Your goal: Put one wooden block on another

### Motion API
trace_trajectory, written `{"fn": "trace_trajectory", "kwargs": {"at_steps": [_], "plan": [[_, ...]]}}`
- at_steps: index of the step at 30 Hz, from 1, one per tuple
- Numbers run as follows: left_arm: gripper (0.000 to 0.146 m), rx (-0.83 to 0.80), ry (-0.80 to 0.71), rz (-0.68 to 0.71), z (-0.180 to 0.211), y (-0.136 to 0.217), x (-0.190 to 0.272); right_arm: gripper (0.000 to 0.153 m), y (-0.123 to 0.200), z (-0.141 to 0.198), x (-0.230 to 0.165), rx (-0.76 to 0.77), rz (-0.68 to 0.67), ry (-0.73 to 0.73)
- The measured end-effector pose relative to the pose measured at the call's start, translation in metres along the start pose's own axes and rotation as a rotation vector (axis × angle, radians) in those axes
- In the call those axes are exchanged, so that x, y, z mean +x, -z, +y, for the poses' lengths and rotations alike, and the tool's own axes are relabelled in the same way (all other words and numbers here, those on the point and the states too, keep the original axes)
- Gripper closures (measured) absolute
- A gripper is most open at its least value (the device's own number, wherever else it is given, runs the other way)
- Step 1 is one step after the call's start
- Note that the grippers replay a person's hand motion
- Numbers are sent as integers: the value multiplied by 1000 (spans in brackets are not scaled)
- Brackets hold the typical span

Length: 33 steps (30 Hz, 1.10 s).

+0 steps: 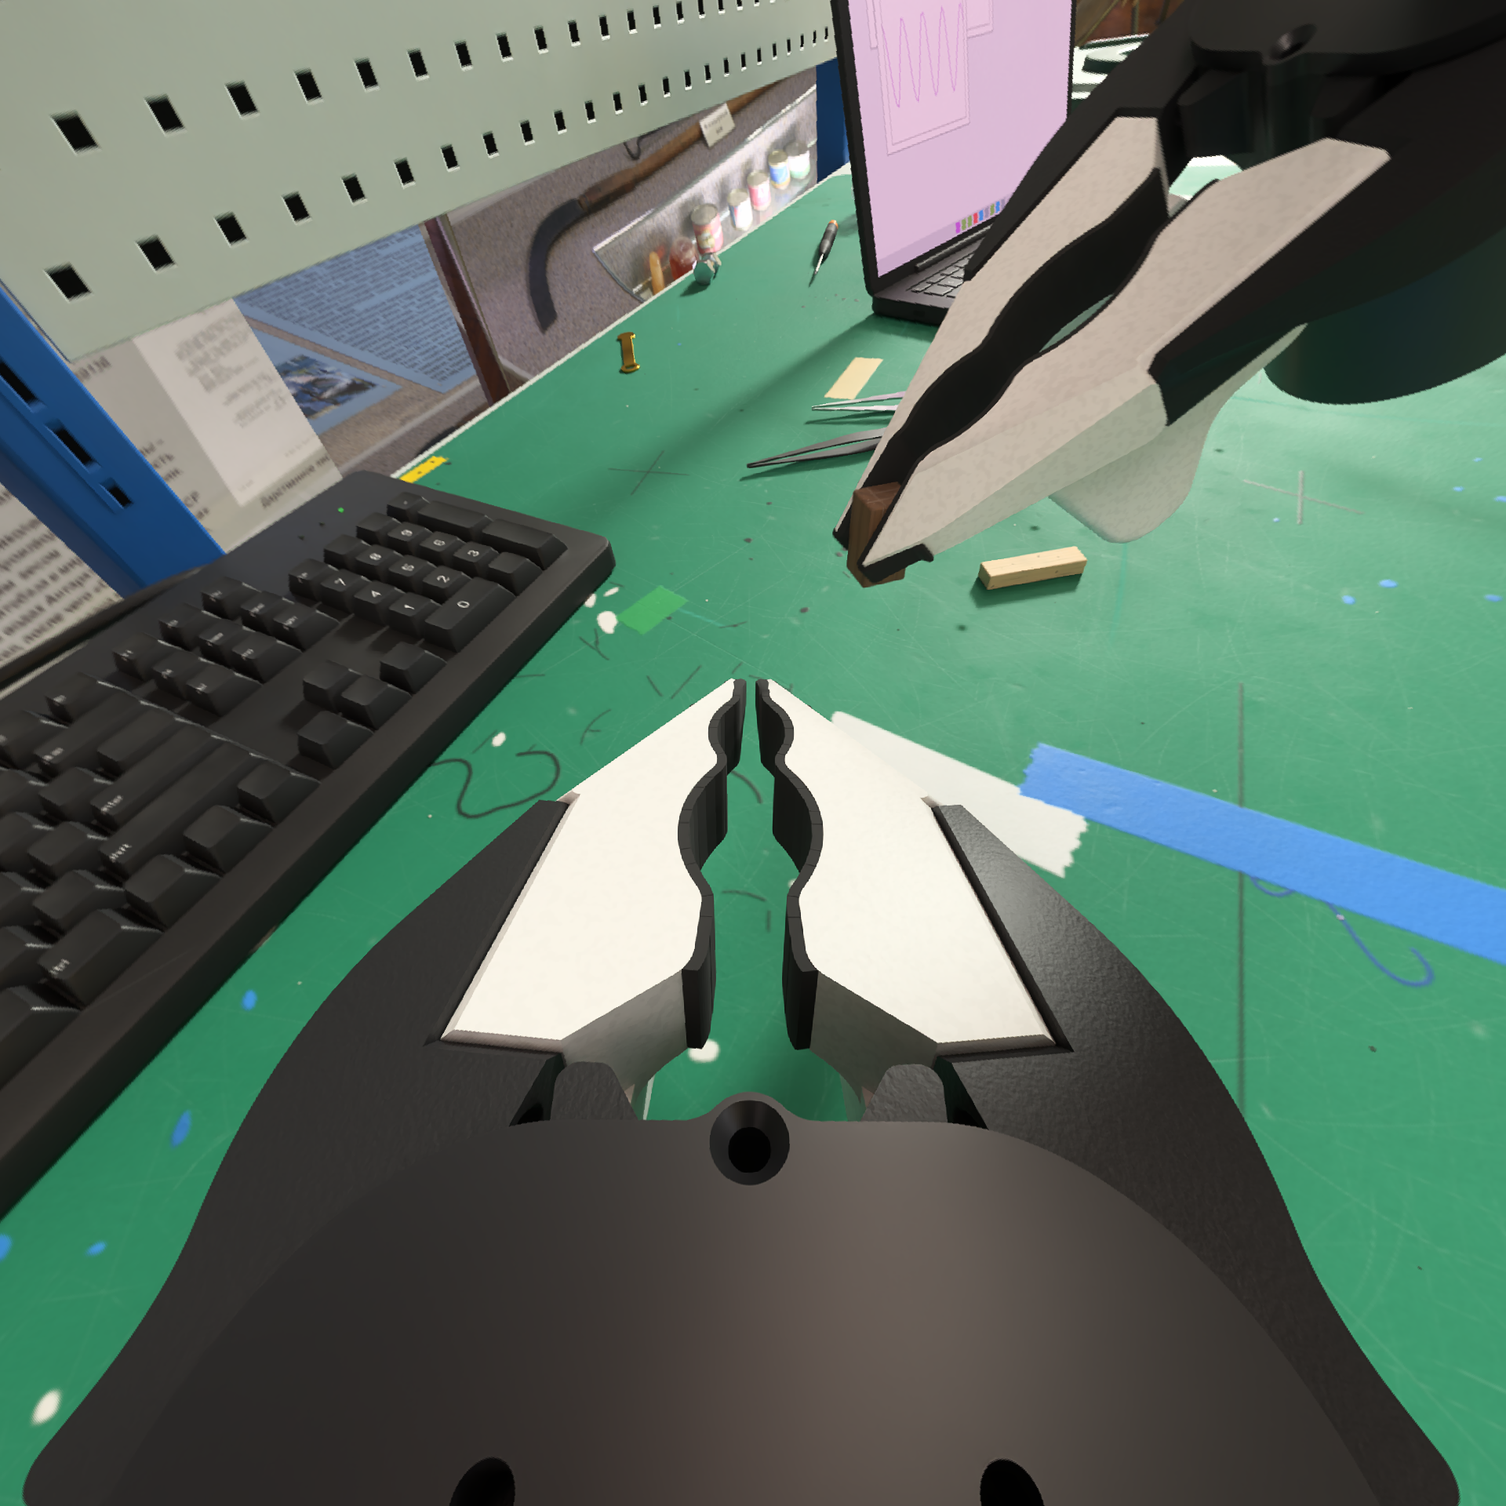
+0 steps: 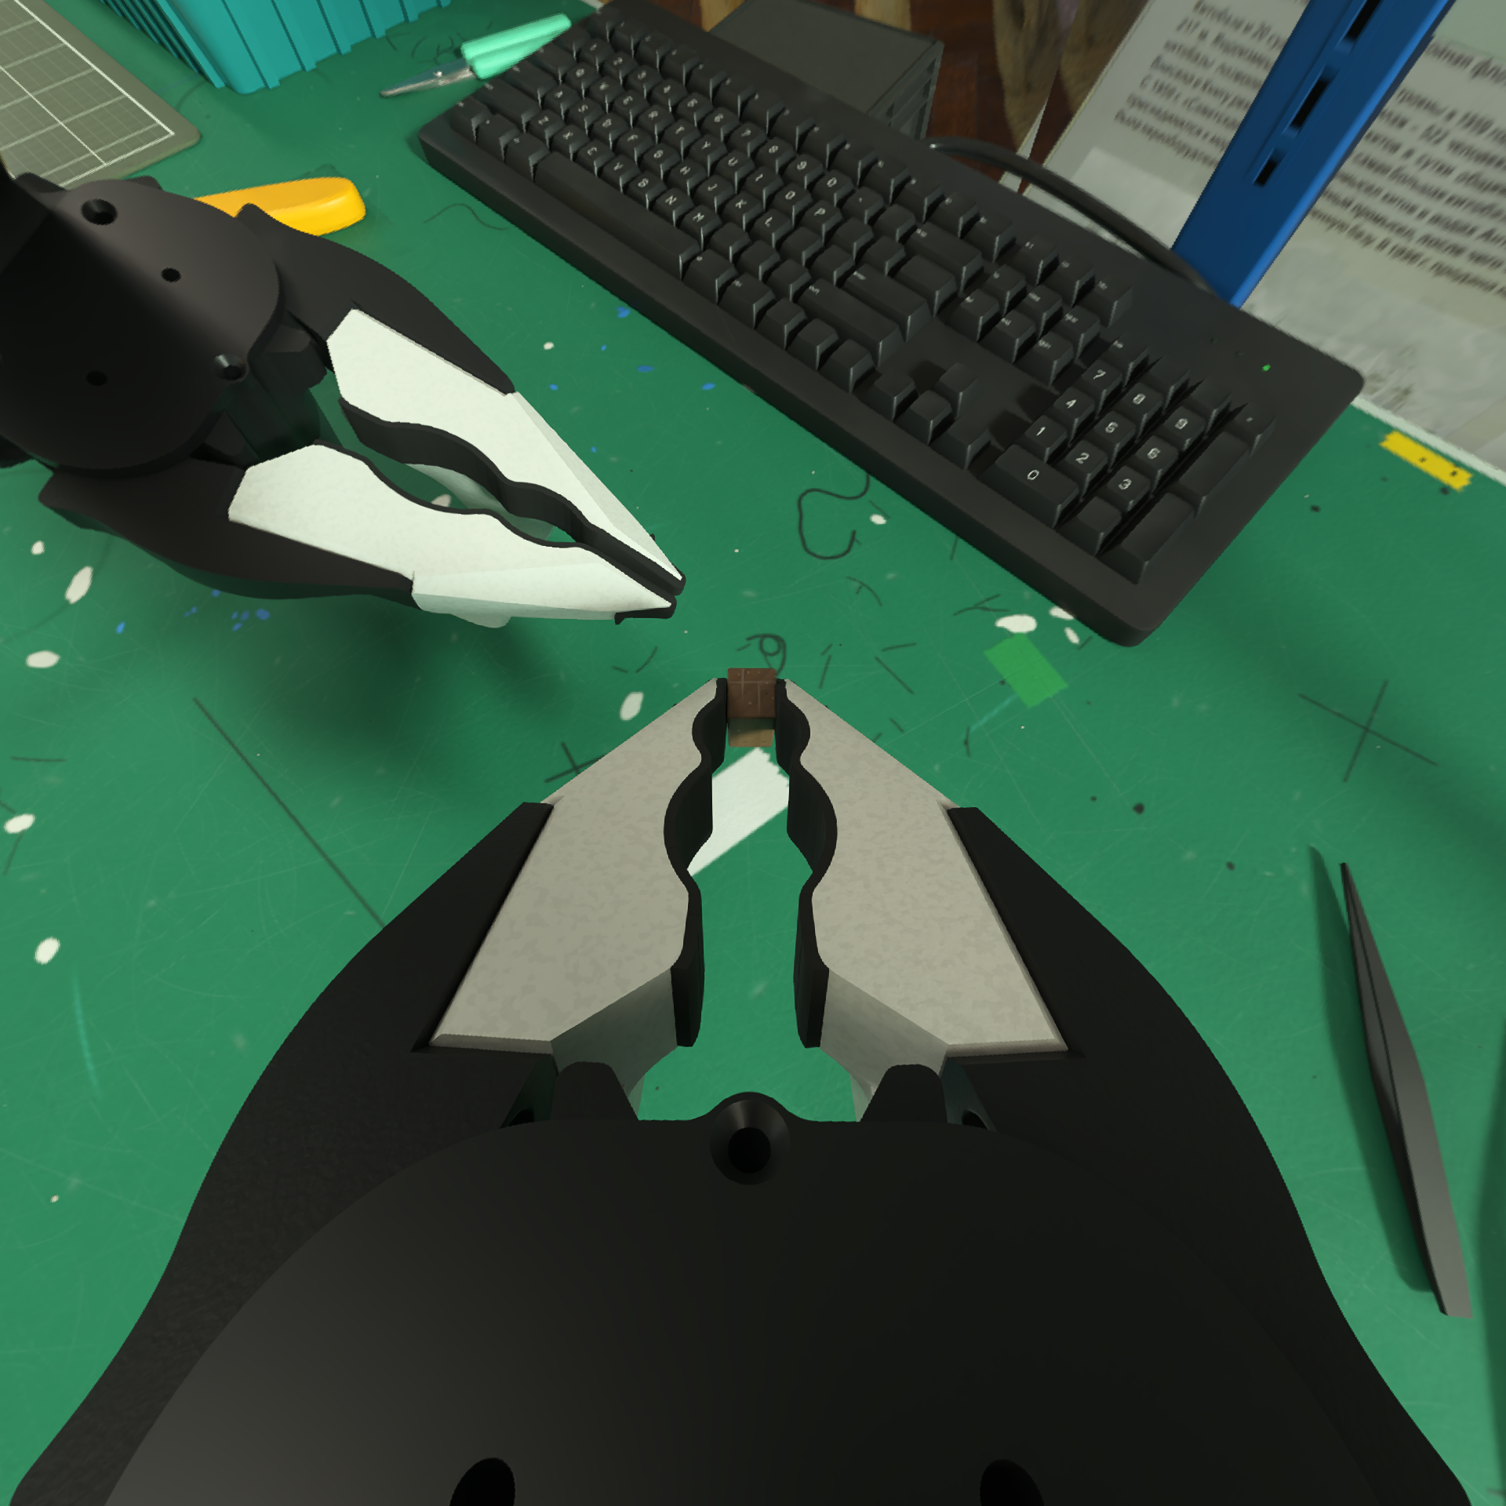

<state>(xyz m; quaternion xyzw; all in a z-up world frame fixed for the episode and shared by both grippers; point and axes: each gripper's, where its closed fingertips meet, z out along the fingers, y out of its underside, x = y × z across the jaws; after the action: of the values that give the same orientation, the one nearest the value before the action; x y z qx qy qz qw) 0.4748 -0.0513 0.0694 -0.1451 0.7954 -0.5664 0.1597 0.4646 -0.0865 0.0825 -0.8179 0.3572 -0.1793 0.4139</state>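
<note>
**Now: dark block pinched, pale block on the mat**

Your right gripper (image 2: 751,693) has its tips clamped on the dark wooden block (image 2: 750,693), held above the green mat (image 1: 1059,815). The light wooden block (image 1: 1032,567) lies flat on the mat just beside those tips. Your left gripper (image 1: 750,686) hangs empty, tips nearly together, near the black keyboard (image 1: 269,693).

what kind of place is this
Likely a workshop or electronics bench: a green cutting mat marked with paint and tape, a perforated panel above, and tweezers beside a keyboard.
</note>
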Motion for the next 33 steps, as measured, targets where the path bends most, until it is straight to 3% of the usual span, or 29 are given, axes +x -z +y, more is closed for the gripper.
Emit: {"fn": "trace_trajectory", "kwargs": {"at_steps": [11,33], "plan": [[144,9,-109,-59,-5,2,1,142,-9,-3,0,-27,0,-29],[144,-5,-144,-97,-3,2,-3,142,-12,-11,-18,-15,-58,-33]]}}
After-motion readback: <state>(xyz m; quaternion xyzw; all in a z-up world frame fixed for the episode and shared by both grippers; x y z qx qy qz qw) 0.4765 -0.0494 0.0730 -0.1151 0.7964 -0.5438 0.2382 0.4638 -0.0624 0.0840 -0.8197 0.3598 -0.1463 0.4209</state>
